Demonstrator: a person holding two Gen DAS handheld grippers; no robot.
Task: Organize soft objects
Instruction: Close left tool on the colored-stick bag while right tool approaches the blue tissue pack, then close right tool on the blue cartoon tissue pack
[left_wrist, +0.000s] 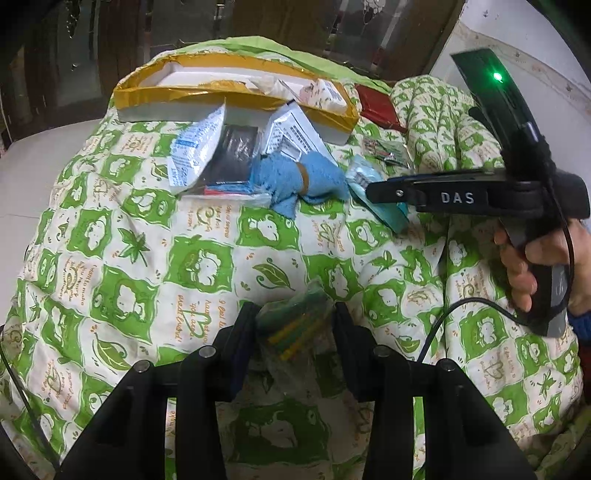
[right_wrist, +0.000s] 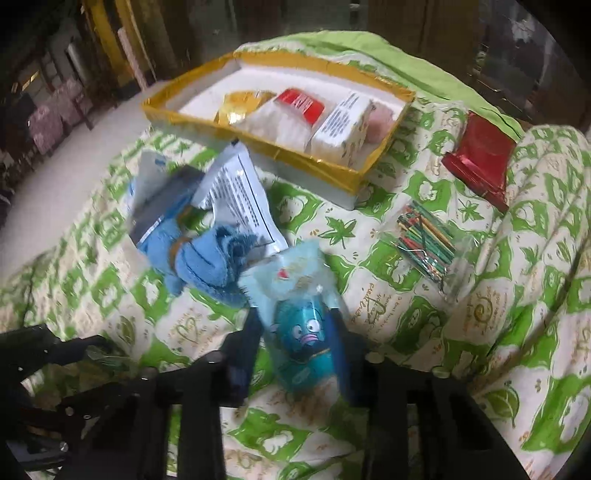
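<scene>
Between the fingers of the left gripper (left_wrist: 295, 332), in its own wrist view, sits a clear bag of coloured sticks (left_wrist: 295, 326), pinched from both sides over the green-patterned quilt (left_wrist: 147, 266). Beyond the fingertips lies one blue towel roll (left_wrist: 295, 181) among a few foil sachets, and past those one gold-edged tray (left_wrist: 236, 92). Off to the right a hand (left_wrist: 528, 269) carries the right gripper.

In the right wrist view, the right gripper (right_wrist: 295, 354) has one teal cartoon pouch (right_wrist: 303, 325) between its fingers; they look pressed onto its sides, though blur makes the contact uncertain. To do this step well, the grip should sit across the pouch's middle and lift straight before travelling toward the tray ahead. A second stick bag (right_wrist: 424, 240) lies right of the fingertips, one red packet (right_wrist: 476, 158) further off. The tray holds about four packets.
</scene>
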